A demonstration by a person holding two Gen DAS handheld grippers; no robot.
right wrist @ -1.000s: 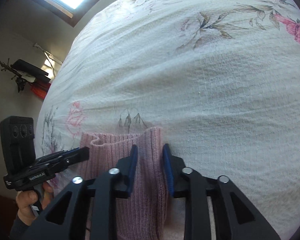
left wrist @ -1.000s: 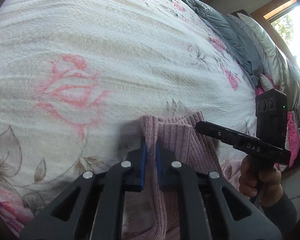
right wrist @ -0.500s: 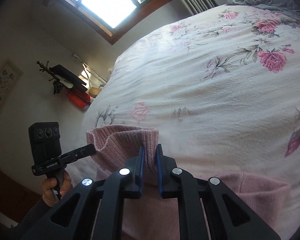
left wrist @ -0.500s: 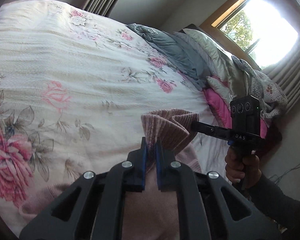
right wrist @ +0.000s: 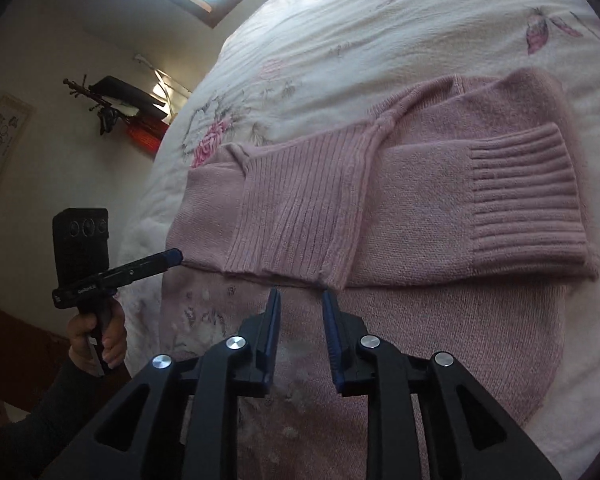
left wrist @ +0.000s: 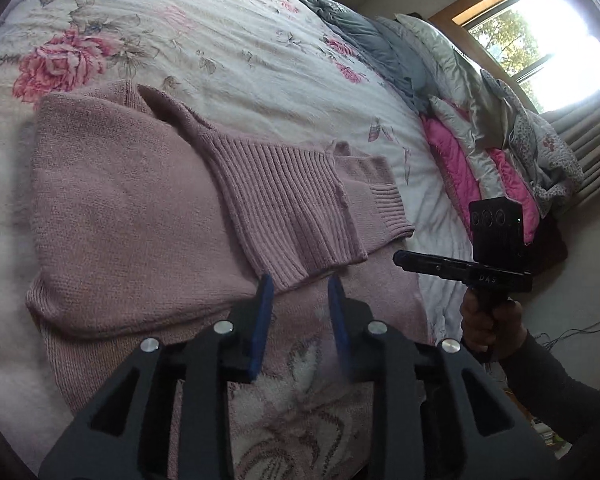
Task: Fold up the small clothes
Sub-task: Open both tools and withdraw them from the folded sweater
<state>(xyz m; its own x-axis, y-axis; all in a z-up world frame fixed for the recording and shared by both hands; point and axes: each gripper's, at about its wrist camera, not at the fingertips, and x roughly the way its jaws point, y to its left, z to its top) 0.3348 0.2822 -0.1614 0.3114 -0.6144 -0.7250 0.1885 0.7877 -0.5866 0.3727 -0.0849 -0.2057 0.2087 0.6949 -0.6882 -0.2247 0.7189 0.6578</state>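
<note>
A pink knit sweater (left wrist: 132, 216) lies flat on the floral bedspread (left wrist: 260, 60), its ribbed hem (left wrist: 296, 200) doubled over the body and a ribbed cuff (right wrist: 524, 200) resting at 3 o'clock in the right wrist view. The left claw (left wrist: 300, 292) hangs just short of the hem's edge, jaws parted and holding nothing. The right claw (right wrist: 298, 304) is likewise parted and empty, just short of the same edge, a hand (left wrist: 492, 320) gripping its handle at 4 o'clock.
</note>
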